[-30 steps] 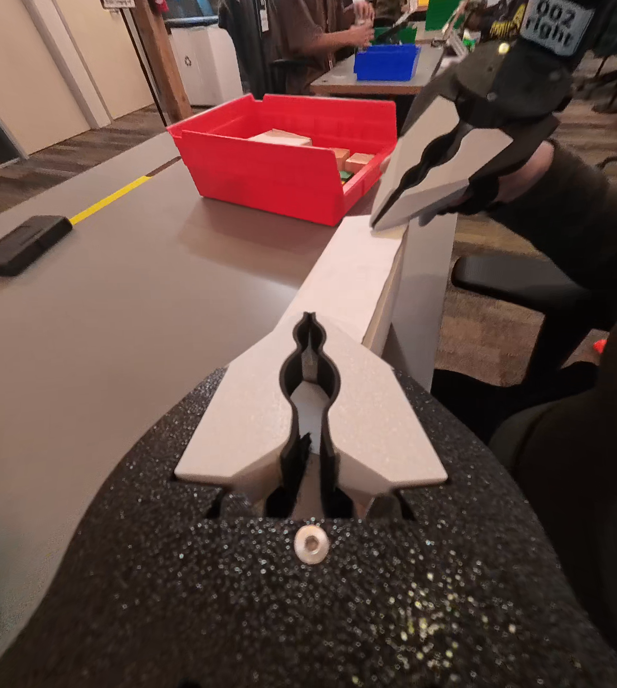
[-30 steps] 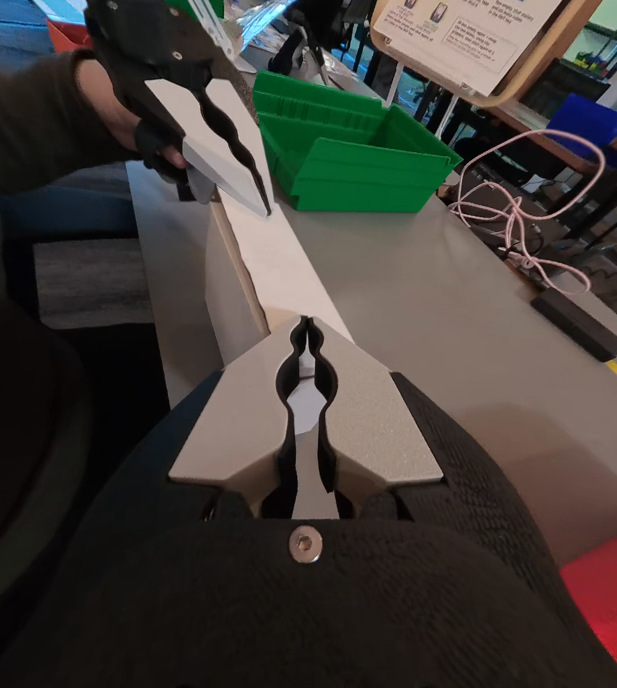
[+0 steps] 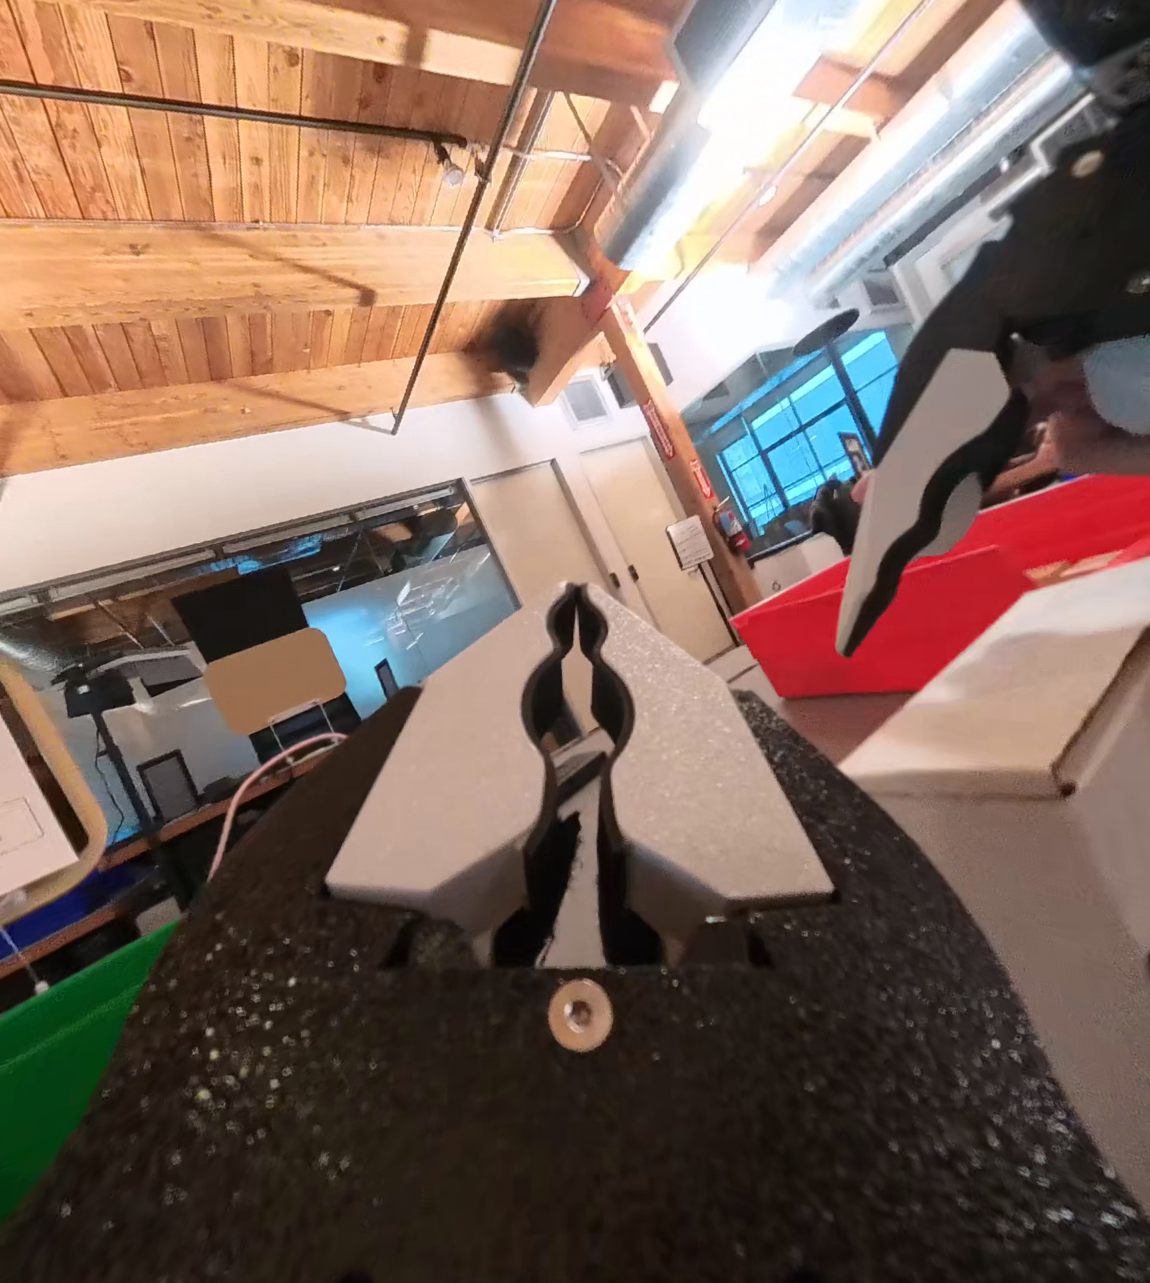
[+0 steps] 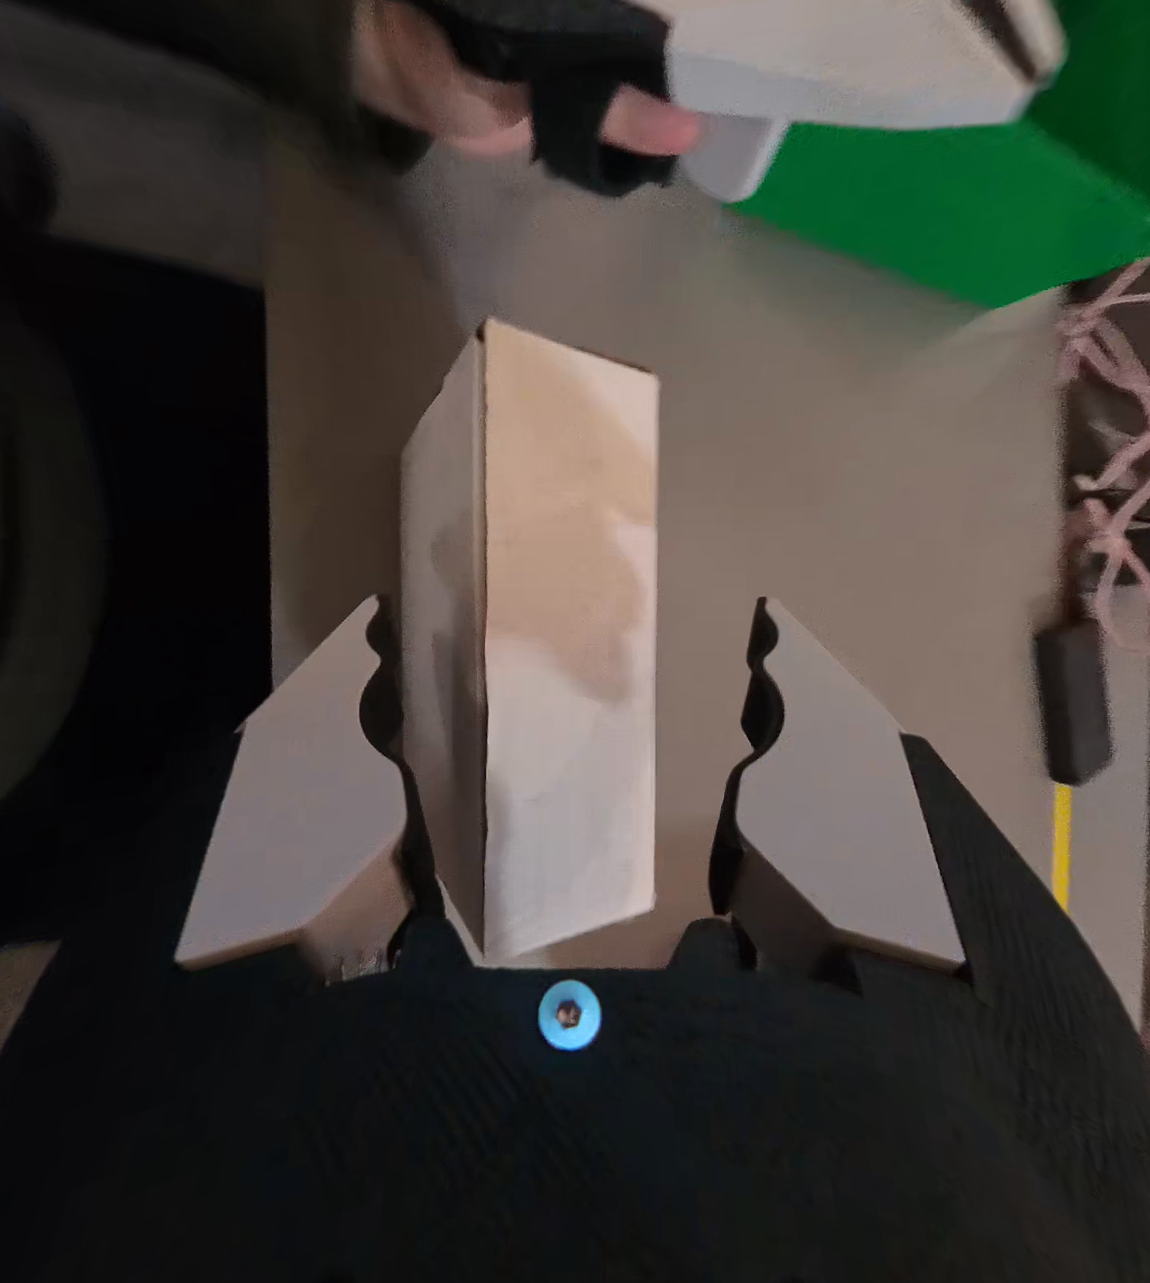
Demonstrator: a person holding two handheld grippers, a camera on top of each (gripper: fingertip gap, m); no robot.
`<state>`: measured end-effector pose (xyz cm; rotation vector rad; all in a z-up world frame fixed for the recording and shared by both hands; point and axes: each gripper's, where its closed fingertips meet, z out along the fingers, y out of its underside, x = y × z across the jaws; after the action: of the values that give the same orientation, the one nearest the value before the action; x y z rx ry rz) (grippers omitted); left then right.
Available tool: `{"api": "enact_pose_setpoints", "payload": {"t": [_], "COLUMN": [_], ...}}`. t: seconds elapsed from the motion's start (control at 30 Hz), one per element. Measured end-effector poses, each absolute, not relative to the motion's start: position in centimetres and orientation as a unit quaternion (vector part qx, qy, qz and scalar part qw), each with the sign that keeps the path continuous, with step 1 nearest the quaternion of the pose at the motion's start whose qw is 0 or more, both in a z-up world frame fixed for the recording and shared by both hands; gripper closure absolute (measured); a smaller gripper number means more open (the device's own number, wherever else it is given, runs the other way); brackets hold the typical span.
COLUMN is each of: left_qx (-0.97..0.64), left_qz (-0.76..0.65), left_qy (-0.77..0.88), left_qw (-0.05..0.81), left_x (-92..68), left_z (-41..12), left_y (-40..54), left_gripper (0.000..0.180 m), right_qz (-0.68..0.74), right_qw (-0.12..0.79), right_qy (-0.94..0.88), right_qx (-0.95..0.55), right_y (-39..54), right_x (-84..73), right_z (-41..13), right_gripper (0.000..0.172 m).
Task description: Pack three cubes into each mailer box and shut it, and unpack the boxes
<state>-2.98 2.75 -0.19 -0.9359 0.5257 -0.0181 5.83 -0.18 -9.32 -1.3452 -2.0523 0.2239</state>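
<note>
Both pinches on the mailer box (image 4: 558, 625) have been released, so it now rests closed on the table (image 4: 801, 486); closing is judged done. Right gripper (image 4: 568, 694) is spread wide, straddling the box, right pad clearly clear. Left gripper (image 3: 579, 611), swung upward, is pressed together on nothing.

My left tool (image 3: 579, 604) shows matt, fine-grained grey plastic fingers (image 3: 475, 750) set in a rough, speckled black body with one bright metal screw (image 3: 580, 1025), under a ceiling of knotty wooden planks (image 3: 211, 173). Between the fingers of my right tool (image 4: 568, 611) stands the mailer box (image 4: 565, 625), smooth matt white cardboard, on a dull grey table (image 4: 836, 451) beside a glossy green plastic bin (image 4: 961, 222).
</note>
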Motion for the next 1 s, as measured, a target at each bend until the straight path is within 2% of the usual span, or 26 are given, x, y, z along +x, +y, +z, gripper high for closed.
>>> {"api": "enact_pose_setpoints", "payload": {"t": [0.13,0.2,0.43,0.6,1.0], "left_qx": [-0.446,-0.446,-0.450,-0.438,-0.451], "left_qz": [-0.010,-0.001,0.008,0.014,0.008], "left_qy": [0.242,0.248,0.272,0.279,0.272], "left_qw": [0.862,0.860,0.850,0.854,0.850], "left_x": [-3.4,-3.5,-2.7,-2.4,-2.6], "left_z": [-0.4,-0.6,-1.3,-1.2,-1.5], "left_y": [2.8,2.9,3.1,2.7,3.0], "left_gripper": [0.180,0.180,0.180,0.180,0.180], "right_qz": [0.026,0.016,0.008,0.004,-0.062], "right_qw": [0.219,0.170,0.132,0.223,0.590], "right_qy": [-0.832,-0.843,-0.845,-0.835,-0.684], "right_qx": [-0.509,-0.510,-0.518,-0.502,-0.426], "right_y": [0.6,0.5,0.1,1.0,7.1], "right_x": [5.9,6.2,6.7,6.4,7.9], "right_z": [-12.5,-13.5,-13.4,-12.2,-3.2], "right_gripper": [0.081,0.094,0.100,0.100,0.100]}}
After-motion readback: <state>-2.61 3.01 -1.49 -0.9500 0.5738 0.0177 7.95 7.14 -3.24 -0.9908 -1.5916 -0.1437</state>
